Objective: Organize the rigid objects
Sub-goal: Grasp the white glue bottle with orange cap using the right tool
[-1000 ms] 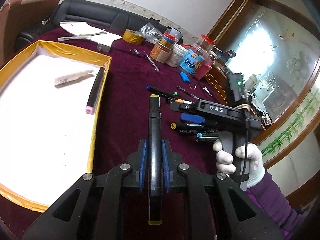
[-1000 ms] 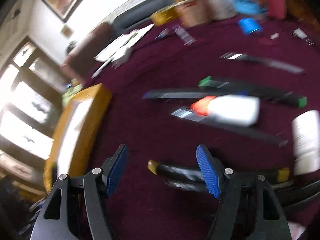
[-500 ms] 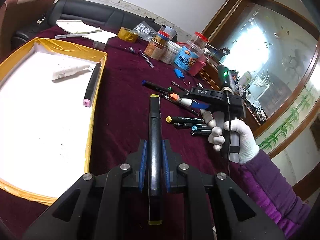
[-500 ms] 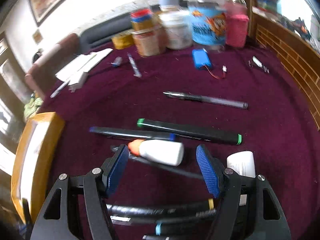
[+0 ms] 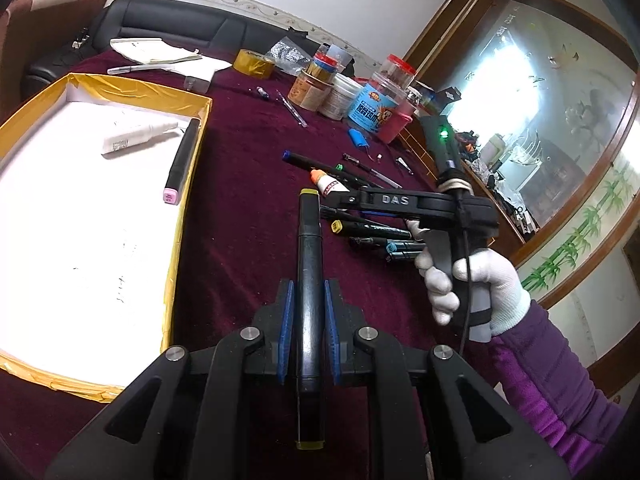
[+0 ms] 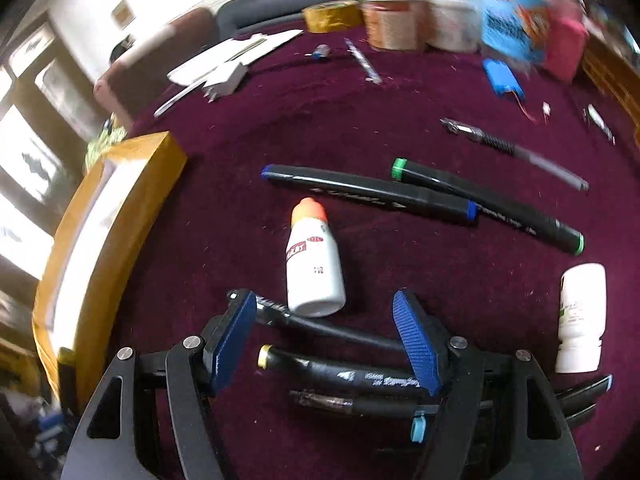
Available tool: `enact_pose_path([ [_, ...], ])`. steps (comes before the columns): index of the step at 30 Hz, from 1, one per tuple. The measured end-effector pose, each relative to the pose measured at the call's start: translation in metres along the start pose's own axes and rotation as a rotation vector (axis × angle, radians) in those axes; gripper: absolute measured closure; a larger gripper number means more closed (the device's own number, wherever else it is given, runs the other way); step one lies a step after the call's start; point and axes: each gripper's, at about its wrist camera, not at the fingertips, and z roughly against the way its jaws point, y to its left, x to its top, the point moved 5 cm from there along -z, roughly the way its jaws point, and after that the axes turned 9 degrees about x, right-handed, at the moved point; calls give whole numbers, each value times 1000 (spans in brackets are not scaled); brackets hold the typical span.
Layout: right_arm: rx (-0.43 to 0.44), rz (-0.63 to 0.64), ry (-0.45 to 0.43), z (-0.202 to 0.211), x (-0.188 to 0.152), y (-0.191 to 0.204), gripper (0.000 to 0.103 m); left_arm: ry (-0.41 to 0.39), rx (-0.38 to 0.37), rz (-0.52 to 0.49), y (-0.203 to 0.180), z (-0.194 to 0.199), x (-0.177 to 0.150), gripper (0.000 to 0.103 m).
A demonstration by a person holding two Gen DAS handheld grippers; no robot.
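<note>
Maroon tablecloth [image 5: 248, 184] covers the whole table. Yellow-rimmed box [image 5: 178, 236] with white floor sits at 9 o'clock in left wrist view; in right wrist view its corner is at 9 o'clock [image 6: 132, 184]. Inside the box: white tube [image 5: 134, 138] and pink-capped black marker [image 5: 182, 162] lying along the right wall, both at 10 o'clock.

Jars cluster [image 5: 352, 94] at 12–1 o'clock on the far table edge, yellow tape roll [image 5: 254, 63] just left of them.

Left gripper [image 5: 308, 320] clamped on an olive-capped black marker [image 5: 309, 264], marker pointing toward 12, held above the cloth just right of the box.

Right gripper [image 6: 326, 334], held by a white-gloved hand [image 5: 476, 280] at 3 o'clock in left view, jaws spread wide, nothing between the pads. It hovers over the loose pile; white glue bottle [image 6: 314, 264] with orange cap lies just ahead of the pads, near centre.

Loose on cloth: blue-capped marker [image 6: 368, 192] and green-capped marker [image 6: 488, 206] at 1–2 o'clock, touching or overlapping. Grey pen [image 6: 516, 152] beyond them. White bottle [image 6: 582, 316] at 3 o'clock. Yellow-capped marker [image 6: 340, 372] and teal-capped marker [image 6: 360, 404] under the right gripper at 6 o'clock. Small blue battery pack [image 6: 502, 78] at 1 o'clock.
</note>
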Motion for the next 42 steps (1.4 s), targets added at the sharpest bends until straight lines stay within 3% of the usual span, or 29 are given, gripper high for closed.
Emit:
enact_pose_path([
  [4, -1, 95, -5, 10, -3, 16, 37, 15, -1, 4, 0, -6, -1, 91],
  [6, -52, 185, 19, 7, -7, 24, 39, 30, -8, 3, -2, -10, -3, 90],
  [8, -119, 269, 51, -1, -14, 29, 61, 40, -6, -4, -5, -12, -5, 90],
  [9, -156, 315, 72, -8, -17, 31, 64, 40, -4, -8, -6, -11, -6, 90],
  [13, -166, 348, 45, -8, -12, 41, 103, 29, 6, -19, -8, -7, -5, 90],
  [17, -75, 295, 29, -3, -1, 43, 103, 31, 12, -14, -7, -6, -5, 90],
  [24, -187, 294, 50, -8, -6, 17, 95, 54, 0, -15, -11, -12, -9, 90],
  [26, -178, 302, 26, -5, -7, 13, 91, 54, 0, -16, -12, -12, -9, 91],
  [28, -173, 287, 12, -3, -7, 9, 91, 52, 2, -17, -12, -11, -8, 90],
  [30, -167, 285, 12, -2, -7, 8, 100, 50, 0, -13, -10, -10, -6, 90],
  [36, -81, 222, 10, 4, -5, 9, 99, 52, -3, -6, -8, -12, -7, 90],
  [39, -38, 157, -12, 9, 0, 9, 83, 54, -8, -6, -9, -14, -7, 90],
  [41, 14, 75, -40, 12, 9, 8, 62, 57, -9, -7, -9, -15, -8, 90],
  [42, 41, 33, -57, 13, 14, 8, 59, 56, -9, -6, -8, -14, -7, 90],
])
